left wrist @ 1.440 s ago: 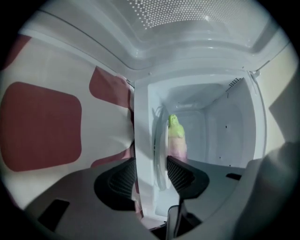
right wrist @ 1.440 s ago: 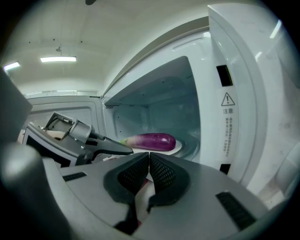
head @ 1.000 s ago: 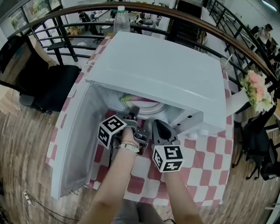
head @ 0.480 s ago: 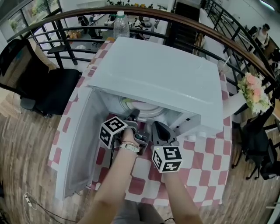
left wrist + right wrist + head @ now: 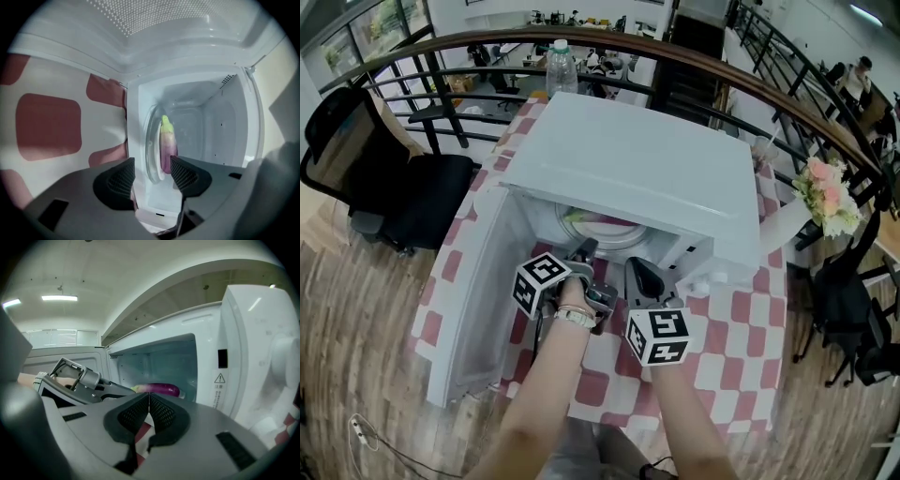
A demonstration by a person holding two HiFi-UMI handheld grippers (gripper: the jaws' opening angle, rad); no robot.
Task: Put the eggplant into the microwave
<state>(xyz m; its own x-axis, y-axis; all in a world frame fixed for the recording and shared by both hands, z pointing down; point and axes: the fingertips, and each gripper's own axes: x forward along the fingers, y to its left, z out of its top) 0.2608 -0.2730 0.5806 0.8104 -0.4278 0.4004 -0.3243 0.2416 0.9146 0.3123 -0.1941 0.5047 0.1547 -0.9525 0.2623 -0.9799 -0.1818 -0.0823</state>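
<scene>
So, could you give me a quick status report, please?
Left hand-held gripper open, empty. Right hand-held gripper shut, empty. Eggplant on the microwave turntable. Door open.

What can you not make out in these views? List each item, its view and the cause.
Head view: the microwave covers most of the eggplant.
Left gripper view: a finger of the left gripper covers part of the eggplant's lower end.
Right gripper view: the knob is blurred at the edge.
</scene>
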